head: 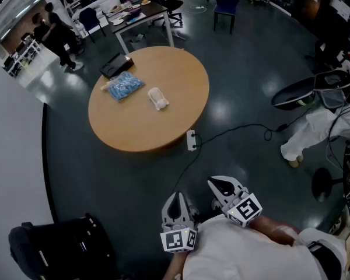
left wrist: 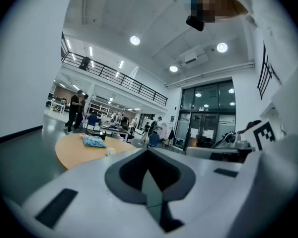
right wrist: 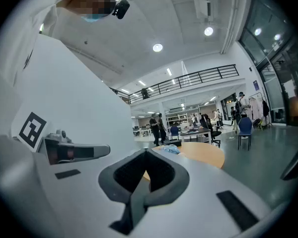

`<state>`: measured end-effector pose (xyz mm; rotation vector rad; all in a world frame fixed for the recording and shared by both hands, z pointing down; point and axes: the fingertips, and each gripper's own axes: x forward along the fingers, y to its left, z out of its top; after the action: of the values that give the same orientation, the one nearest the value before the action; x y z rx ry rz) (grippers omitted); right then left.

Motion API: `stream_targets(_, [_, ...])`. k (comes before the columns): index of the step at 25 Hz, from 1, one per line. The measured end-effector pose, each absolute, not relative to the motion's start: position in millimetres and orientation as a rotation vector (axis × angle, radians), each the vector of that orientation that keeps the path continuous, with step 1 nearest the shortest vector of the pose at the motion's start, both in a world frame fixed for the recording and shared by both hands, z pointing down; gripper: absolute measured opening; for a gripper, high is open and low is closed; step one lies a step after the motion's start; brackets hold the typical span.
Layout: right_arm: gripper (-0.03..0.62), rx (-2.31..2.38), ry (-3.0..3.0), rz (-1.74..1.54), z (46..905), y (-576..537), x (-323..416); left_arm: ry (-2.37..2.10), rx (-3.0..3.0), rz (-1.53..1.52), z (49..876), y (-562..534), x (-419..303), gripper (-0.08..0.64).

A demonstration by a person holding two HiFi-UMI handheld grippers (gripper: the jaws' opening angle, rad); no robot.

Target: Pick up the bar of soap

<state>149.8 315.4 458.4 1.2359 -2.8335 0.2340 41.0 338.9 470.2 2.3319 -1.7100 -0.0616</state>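
Smooth wooden table (head: 140, 127), glossy dark floor (head: 239, 86), crinkly plastic bag (head: 123, 86), matt white soap (head: 158, 99)

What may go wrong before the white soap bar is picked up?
The black cable and white power strip lie on the floor near the round wooden table: possible tripping. Both the left tongs and right tongs are shut; unopened, they may only push the white soap bar.

Person: white top (head: 239, 255); small black camera (right wrist: 121, 8) worn at the head. Hand-held units, left gripper (head: 176, 198) and right gripper (head: 221, 185): white moulded shells, dark grey padded jaws meeting in a pointed notch, black rectangular insets on the casing; each carries a white cube (head: 179, 240) printed with black square markers
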Motion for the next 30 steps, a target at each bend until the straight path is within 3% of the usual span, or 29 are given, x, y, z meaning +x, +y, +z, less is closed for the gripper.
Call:
stream_targets(24, [0.014, 1.17, -2.873, 0.317, 475, 291, 164, -1.81, 2.25, -0.012, 485, 326, 51, 0.006])
stream_targets(30, [0.014, 1.158, -2.836, 0.32, 484, 247, 146, -1.862, 2.187, -0.056, 488, 280, 13, 0.006])
